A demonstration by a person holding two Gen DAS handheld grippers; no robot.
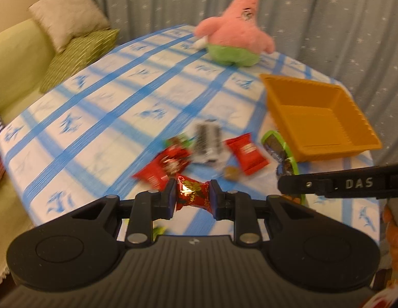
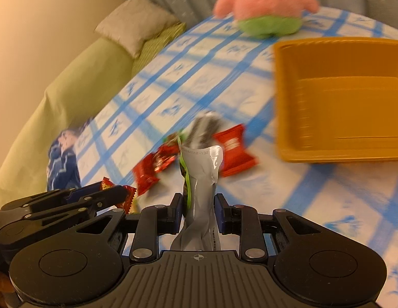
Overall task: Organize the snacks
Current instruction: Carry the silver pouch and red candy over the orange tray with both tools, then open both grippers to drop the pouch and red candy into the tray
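Note:
My left gripper (image 1: pixel 193 197) is shut on a small red candy with gold print (image 1: pixel 192 195), held above the table. It also shows in the right wrist view (image 2: pixel 116 195), low at the left. My right gripper (image 2: pixel 198 206) is shut on a silver and green snack packet (image 2: pixel 201 179) that stands up between the fingers. Its arm crosses the left wrist view (image 1: pixel 348 183) at the right. Several loose snacks lie on the tablecloth: red packets (image 1: pixel 246 154) (image 2: pixel 234 150), a striped silver packet (image 1: pixel 207 141) and a red wrapper (image 1: pixel 170 161). An orange tray (image 1: pixel 317 118) (image 2: pixel 340 97) stands empty at the right.
A pink and green plush star (image 1: pixel 237 30) (image 2: pixel 265 5) sits at the table's far side. The table has a blue checked cloth (image 1: pixel 109 107). A green sofa with cushions (image 1: pixel 70 38) is at the left. A blue bag (image 2: pixel 62 161) lies at the table's left edge.

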